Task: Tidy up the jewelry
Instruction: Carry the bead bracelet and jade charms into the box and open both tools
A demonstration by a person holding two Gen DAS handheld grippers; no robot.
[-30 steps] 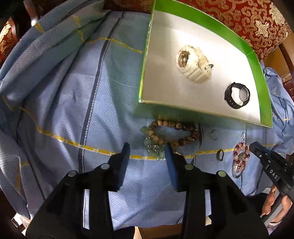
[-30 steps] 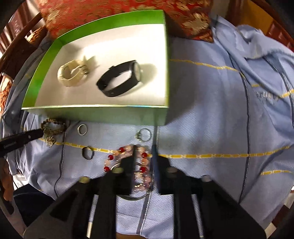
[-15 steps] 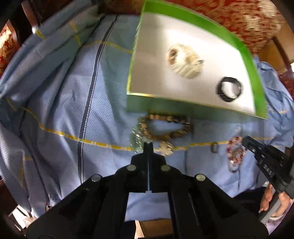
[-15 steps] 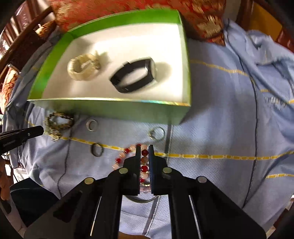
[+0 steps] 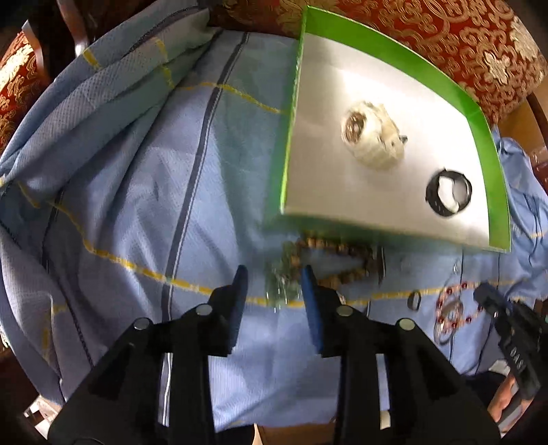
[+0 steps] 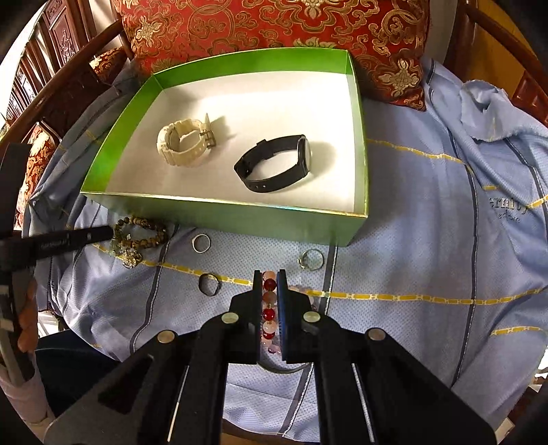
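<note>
My right gripper (image 6: 269, 278) is shut on a red and pink bead bracelet (image 6: 269, 298), whose beads show in a row between the pads. My left gripper (image 5: 274, 277) hangs over the blue cloth with its jaws opening. A pale green bead bracelet (image 5: 282, 282) lies blurred between its fingertips, and the pads do not press on it. A brown bead bracelet (image 6: 140, 236) lies beside it, against the front wall of the green box (image 6: 219, 214). Inside the box rest a white watch (image 6: 183, 142) and a black watch (image 6: 274, 162).
Three loose rings lie on the blue striped cloth (image 6: 428, 246) before the box: a silver ring (image 6: 201, 243), a dark ring (image 6: 209, 284) and another silver ring (image 6: 311, 259). A red and gold cushion (image 6: 274, 24) stands behind the box. Wooden chair arms frame both sides.
The left jaws went from apart to fully shut near the green bracelet, then apart again. The right jaws closed on the red and pink bracelet and stay shut on it.
</note>
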